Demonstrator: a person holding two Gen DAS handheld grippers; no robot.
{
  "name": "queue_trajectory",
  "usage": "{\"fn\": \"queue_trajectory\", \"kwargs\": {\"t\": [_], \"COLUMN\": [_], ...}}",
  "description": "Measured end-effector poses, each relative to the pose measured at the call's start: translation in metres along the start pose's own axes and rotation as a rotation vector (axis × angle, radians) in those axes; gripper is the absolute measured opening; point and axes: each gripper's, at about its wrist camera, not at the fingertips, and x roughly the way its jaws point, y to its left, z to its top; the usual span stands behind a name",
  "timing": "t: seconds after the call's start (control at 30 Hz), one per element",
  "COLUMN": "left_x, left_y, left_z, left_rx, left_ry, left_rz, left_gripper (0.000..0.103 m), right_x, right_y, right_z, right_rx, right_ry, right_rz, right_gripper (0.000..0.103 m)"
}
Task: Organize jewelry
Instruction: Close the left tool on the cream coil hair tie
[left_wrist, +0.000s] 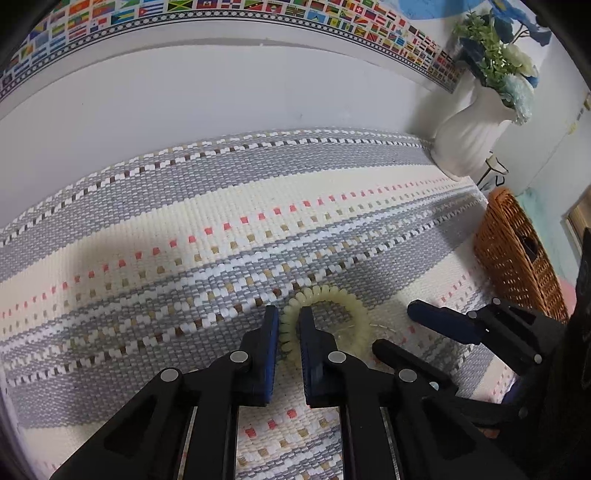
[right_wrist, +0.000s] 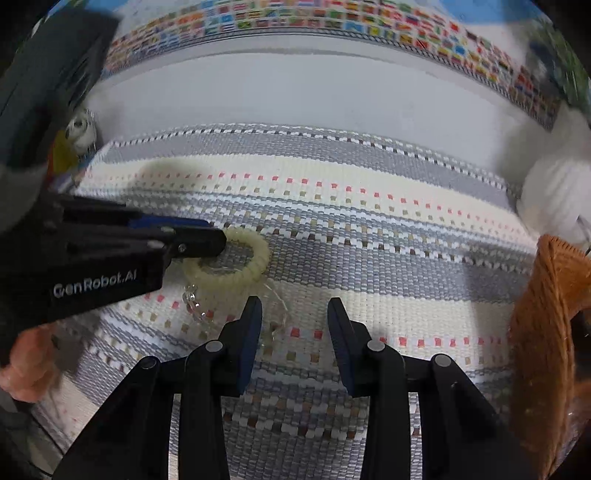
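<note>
A pale yellow beaded bracelet (left_wrist: 343, 300) lies on the striped woven mat (left_wrist: 221, 229). My left gripper (left_wrist: 289, 319) stands with its jaws narrowly apart astride the bracelet's near-left rim, one finger inside the ring and one outside; I cannot tell if the pads press the beads. It also shows in the right wrist view (right_wrist: 218, 240) at the bracelet (right_wrist: 255, 254). A clear bead bracelet (right_wrist: 194, 301) lies just in front of the yellow one, near my right gripper (right_wrist: 293, 310), which is open and empty above the mat. The right gripper also shows in the left wrist view (left_wrist: 402, 328).
A brown wicker basket (left_wrist: 517, 251) stands at the mat's right edge and shows in the right wrist view (right_wrist: 546, 317). A white vase with flowers (left_wrist: 469, 136) stands at the back right. A white wall with a flag border runs behind the mat.
</note>
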Motion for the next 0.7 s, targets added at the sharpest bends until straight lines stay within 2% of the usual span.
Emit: {"fn": "queue_trajectory", "kwargs": {"t": [0.3, 0.57, 0.7], "left_x": [-0.002, -0.001, 0.000], "left_y": [-0.005, -0.015, -0.016], "left_z": [-0.006, -0.007, -0.006], "left_rx": [0.026, 0.050, 0.054], "left_ry": [0.001, 0.008, 0.006], "left_rz": [0.001, 0.002, 0.007], "left_gripper": [0.011, 0.011, 0.011], "right_x": [-0.012, -0.041, -0.044], "right_y": [0.009, 0.003, 0.002], "right_z": [-0.015, -0.048, -0.054], "right_rx": [-0.059, -0.095, -0.098], "right_ry": [0.003, 0.038, 0.034], "right_rz": [-0.037, -0.048, -0.055], "right_gripper": [0.028, 0.028, 0.028]}}
